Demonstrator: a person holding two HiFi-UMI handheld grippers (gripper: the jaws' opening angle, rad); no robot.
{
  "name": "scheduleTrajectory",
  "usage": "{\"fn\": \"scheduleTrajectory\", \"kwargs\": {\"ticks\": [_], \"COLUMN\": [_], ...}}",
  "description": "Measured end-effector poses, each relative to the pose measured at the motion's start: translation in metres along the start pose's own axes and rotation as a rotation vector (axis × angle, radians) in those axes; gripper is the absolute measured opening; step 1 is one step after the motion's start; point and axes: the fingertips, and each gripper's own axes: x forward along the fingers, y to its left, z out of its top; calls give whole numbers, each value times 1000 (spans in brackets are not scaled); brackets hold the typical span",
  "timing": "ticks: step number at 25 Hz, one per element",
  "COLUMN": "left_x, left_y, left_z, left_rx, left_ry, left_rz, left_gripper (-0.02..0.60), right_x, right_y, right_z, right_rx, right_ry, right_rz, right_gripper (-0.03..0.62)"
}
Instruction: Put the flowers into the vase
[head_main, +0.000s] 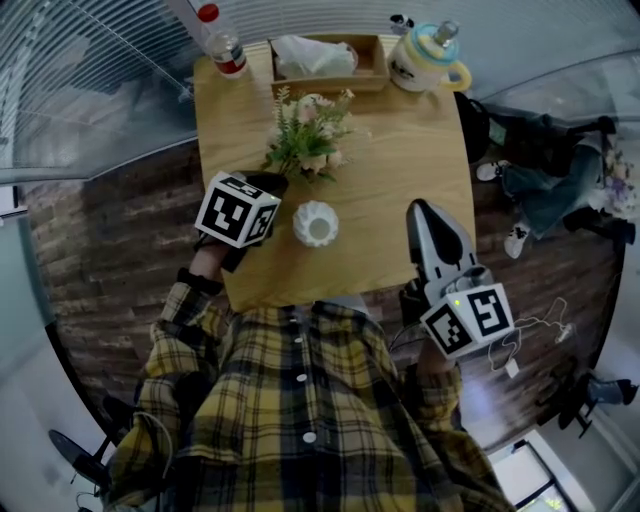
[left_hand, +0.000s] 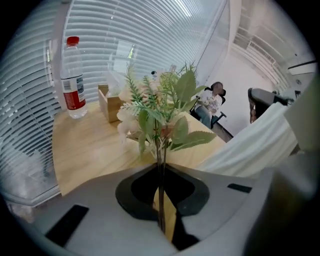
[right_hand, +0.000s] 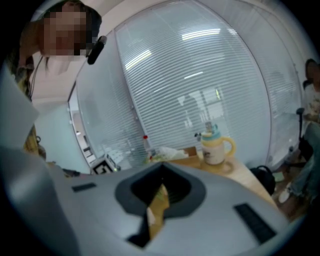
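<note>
Flowers (left_hand: 162, 112), a small bunch of pale blooms and green leaves, are gripped by their thin stems between the 2 jaws of the left gripper (left_hand: 161, 210), which press together on them. In the left gripper view the bunch stands straight up out of the jaws. In the head view a yellow plaid shirt (head_main: 300, 400) is nearest, with a gripper held out on each side at the near edge of the wooden table (head_main: 410, 170). The left gripper points toward the table's middle. The flowers spread beyond its tips, over the wood between the vase (head_main: 316, 223) and the box (head_main: 325, 60); whether they touch the table I cannot tell. The vase, white and ribbed, stands upright just beside the left gripper, on its right, near the table's front edge. The right gripper (head_main: 422, 210) is well apart from the vase, over the table's right side, its jaws closed to a point with nothing in them. The right gripper view shows only a thin slit of wood between them. Along the far edge stand 3 things: a clear bottle (head_main: 222, 42) with a red cap at the left, the open box of tissues in the middle, and a pale mug (head_main: 428, 58) with a yellow handle at the right. Beyond the table hang white blinds (left_hand: 140, 45), and a seated person (left_hand: 210, 102) is farther off.
</note>
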Motion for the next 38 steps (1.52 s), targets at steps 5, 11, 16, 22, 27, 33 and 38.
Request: {"fn": "scheduleTrajectory", "kwargs": {"ticks": [5,11,16,22,27,33,38], "left_x": [-20,-49,-80,-124,-169,-209,-232], "left_y": [-7,-16,-29,-45,-62,-81,-105], "left_z": [14,31,49,85,121,150,177], "left_rx": [-22,-27,-35,-35,18,55,87], "left_ry": [-76,-170,-274,-451,-611,-753,-853], "left_rz": [-29,-53,-99,-140,-117,-141,-169], "left_gripper": [20,20,20,20,20,20,20], "right_x": [1,0,-1,-2,-2,-1,-4], "right_y": [11,23,33,43,49,57,57], "right_z": [6,16,20,24,31,30,33], "right_rx": [-22,-50,-68,-87,-98,-106,-108], "right_ry": [-12,-30,-41,-51,-62,-74,-80], "right_rz": [21,41,58,78,92,101,96], "right_gripper": [12,12,12,12,12,12,12]}}
